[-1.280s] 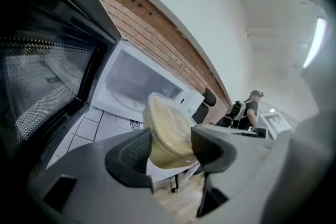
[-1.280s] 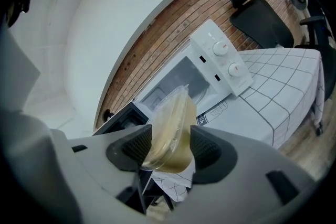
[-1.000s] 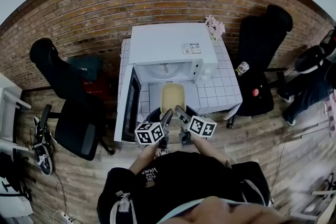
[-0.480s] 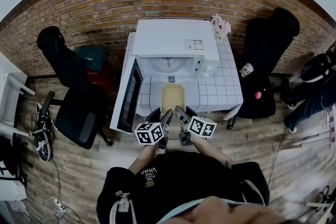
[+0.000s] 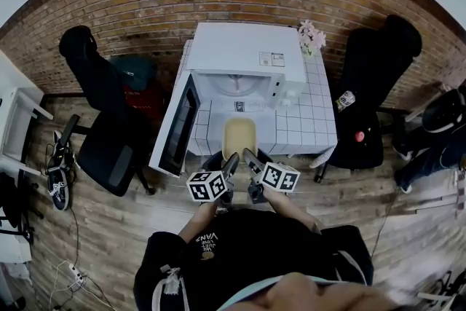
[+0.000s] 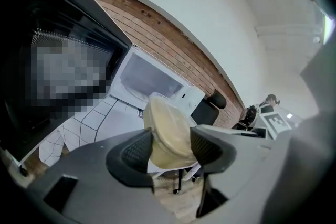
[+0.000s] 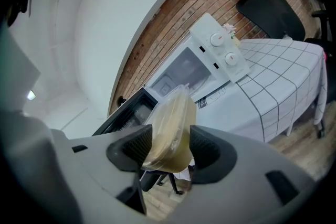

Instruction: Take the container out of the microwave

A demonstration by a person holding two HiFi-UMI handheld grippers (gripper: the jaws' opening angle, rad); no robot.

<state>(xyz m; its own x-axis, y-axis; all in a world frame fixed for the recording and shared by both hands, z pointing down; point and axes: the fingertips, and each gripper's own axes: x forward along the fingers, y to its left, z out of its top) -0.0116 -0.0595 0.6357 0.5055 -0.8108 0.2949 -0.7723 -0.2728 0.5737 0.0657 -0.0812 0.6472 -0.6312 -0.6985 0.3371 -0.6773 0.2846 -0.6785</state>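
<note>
- Container status: the see-through rectangular plastic container (image 5: 239, 136), lidded and full of something pale yellow, is out of the boxy white microwave (image 5: 244, 58). It's held in front of the open cavity, over the front part of the white grid-patterned table (image 5: 309, 120).
- Far left, the dark-windowed microwave door (image 5: 177, 126) hangs wide open. A careless swing that way could clip it.
- The left gripper (image 5: 231, 159) has its jaws clamped on the container's near end, left side.
- The right gripper (image 5: 249, 155) is pinched on the same near end, just beside the other one.
- Biggest worry: both grips sit at one end, so the far end is unsupported. It could droop or twist out, especially if the grippers drift apart.
- Walls look thin and bendy. Squeezing harder might pop the lid and slop the filling.
</note>
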